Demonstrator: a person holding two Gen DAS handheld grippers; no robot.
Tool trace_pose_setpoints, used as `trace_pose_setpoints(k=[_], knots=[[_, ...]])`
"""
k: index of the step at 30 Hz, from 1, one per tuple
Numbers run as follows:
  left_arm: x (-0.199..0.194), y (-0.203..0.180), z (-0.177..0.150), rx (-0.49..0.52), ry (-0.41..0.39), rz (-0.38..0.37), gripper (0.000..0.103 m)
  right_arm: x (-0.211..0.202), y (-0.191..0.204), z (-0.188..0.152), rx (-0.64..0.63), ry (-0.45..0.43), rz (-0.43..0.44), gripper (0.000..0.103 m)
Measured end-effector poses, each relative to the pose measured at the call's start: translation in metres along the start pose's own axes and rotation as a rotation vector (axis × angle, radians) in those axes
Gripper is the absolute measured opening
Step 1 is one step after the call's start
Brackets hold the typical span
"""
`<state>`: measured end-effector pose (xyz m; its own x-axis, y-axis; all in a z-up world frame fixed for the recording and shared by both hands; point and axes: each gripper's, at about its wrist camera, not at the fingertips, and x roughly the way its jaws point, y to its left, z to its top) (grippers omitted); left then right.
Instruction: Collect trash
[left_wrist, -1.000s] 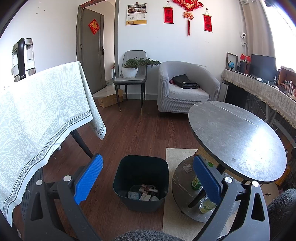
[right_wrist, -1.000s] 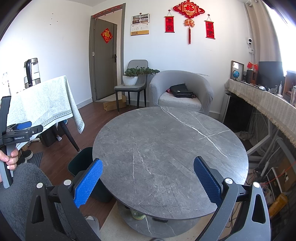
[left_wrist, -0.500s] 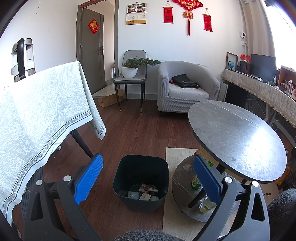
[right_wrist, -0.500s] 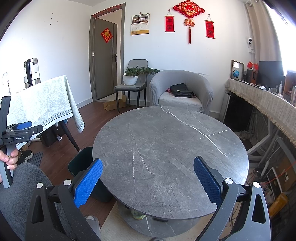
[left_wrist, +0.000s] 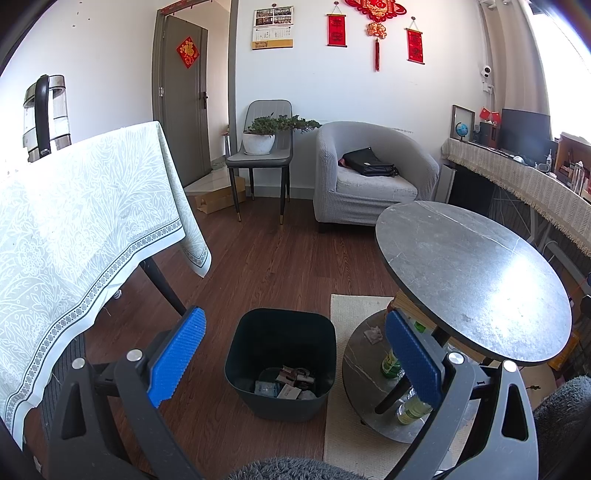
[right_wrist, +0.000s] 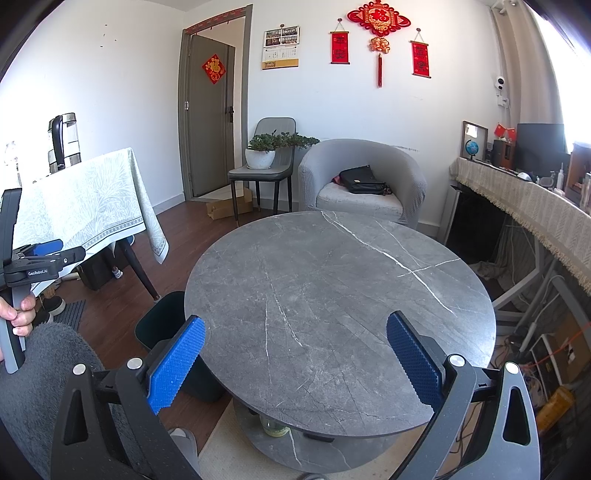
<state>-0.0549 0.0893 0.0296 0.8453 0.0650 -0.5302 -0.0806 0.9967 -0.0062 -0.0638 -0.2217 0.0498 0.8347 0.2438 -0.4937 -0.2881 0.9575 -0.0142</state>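
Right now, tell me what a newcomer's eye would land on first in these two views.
The round grey marble table fills the middle of the right wrist view, its top bare. In the left wrist view the dark bin sits on the wood floor left of that table, with wrappers at its bottom. Both grippers, left and right, frame each view with blue jaws wide open and holding nothing.

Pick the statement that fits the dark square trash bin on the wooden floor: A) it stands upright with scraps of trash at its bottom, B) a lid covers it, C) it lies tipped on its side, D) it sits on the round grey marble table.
A: the dark square trash bin stands upright and open on the floor, with wrappers and paper scraps at its bottom.
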Motion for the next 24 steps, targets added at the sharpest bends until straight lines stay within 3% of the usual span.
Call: trace_pose_setpoints(k=[24], knots=[[0.0005,0.0007,-0.0011,-0.006,0.010,0.008,0.100,-0.0001,0.0002,0.0005,-0.002,0.001,-0.001,0.099]])
